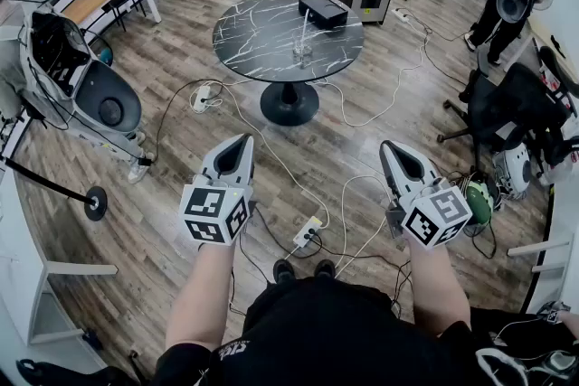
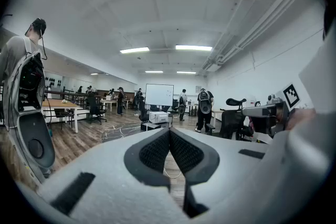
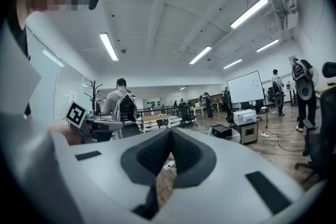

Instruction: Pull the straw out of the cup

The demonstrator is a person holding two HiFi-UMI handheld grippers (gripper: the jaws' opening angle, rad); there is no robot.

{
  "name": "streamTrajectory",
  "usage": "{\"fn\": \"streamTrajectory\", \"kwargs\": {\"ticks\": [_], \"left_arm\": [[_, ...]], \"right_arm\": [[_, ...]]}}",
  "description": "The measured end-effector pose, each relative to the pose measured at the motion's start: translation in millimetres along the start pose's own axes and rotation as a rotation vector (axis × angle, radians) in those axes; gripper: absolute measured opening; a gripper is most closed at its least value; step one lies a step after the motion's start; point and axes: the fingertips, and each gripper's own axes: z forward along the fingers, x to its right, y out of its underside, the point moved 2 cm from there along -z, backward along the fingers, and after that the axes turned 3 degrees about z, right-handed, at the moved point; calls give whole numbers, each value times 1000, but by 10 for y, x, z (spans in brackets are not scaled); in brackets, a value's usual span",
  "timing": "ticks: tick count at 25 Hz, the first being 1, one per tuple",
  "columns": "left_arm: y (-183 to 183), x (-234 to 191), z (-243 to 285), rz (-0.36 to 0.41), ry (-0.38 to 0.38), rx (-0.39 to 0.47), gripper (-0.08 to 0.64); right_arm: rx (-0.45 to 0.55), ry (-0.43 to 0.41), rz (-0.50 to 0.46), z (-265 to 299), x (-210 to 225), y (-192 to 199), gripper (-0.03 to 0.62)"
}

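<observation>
Fingers [image 2: 155,153] of left gripper [image 1: 244,140] and right gripper [image 1: 387,145] pressed together, empty, well apart from cup [image 1: 301,55] with straw [image 1: 304,27] on tabletop [image 1: 253,36].

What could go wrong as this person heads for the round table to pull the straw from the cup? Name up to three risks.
Tripping: white cables and a power strip lie on the floor in front of the round table.
Tipping: the clear cup stands free and looks light, so tugging the straw could topple it.
Missed grip: the left gripper and right gripper are both shut and must open first.
</observation>
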Motion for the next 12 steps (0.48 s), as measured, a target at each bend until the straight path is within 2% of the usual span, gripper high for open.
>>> {"fn": "streamTrajectory", "kwargs": {"ticks": [12], "left_arm": [[9, 140, 67, -12, -1, -9, 9]], "right_arm": [[3, -2, 13, -112, 156, 32, 2]]}}
